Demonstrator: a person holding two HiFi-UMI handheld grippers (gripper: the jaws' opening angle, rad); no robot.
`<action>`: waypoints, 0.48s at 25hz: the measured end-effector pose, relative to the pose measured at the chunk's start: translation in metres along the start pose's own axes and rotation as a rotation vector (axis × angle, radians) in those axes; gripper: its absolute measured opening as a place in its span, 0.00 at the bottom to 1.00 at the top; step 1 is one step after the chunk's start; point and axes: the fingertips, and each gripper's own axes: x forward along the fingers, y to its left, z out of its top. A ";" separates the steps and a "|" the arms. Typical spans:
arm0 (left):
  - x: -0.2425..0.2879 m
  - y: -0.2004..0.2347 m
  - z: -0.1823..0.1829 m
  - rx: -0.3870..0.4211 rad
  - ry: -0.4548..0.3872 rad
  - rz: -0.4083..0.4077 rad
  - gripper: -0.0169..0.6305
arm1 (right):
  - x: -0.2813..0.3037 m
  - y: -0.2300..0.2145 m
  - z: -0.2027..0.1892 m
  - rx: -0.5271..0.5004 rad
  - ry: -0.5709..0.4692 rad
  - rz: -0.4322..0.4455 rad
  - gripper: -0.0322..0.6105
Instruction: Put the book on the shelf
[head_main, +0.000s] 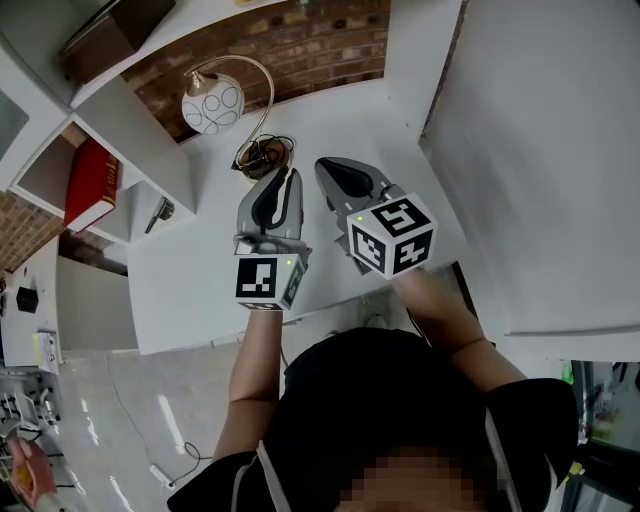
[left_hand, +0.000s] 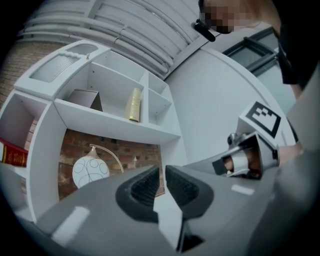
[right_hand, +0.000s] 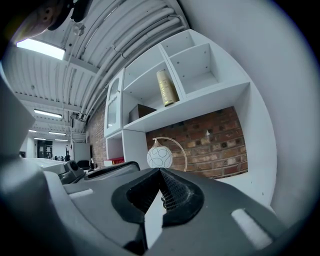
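A red book stands in a low compartment of the white shelf unit at the left; it also shows as a red edge in the left gripper view and as a small red strip in the right gripper view. My left gripper hovers over the white desk, well right of the book, jaws shut and empty. Close beside it is my right gripper, its jaw tips meeting with nothing between them.
A round white lamp on a curved stem stands at the desk's back by the brick wall. In upper compartments sit a gold bottle and a dark box. A white wall panel closes off the right.
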 end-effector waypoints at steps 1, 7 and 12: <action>-0.001 -0.001 -0.003 -0.008 0.001 -0.004 0.07 | -0.001 0.002 -0.003 -0.002 0.003 -0.001 0.05; -0.009 -0.001 -0.019 -0.031 0.025 -0.005 0.06 | -0.003 0.012 -0.017 -0.013 0.006 -0.005 0.05; -0.011 -0.001 -0.027 -0.056 0.028 -0.011 0.05 | -0.006 0.010 -0.029 -0.017 0.019 -0.027 0.05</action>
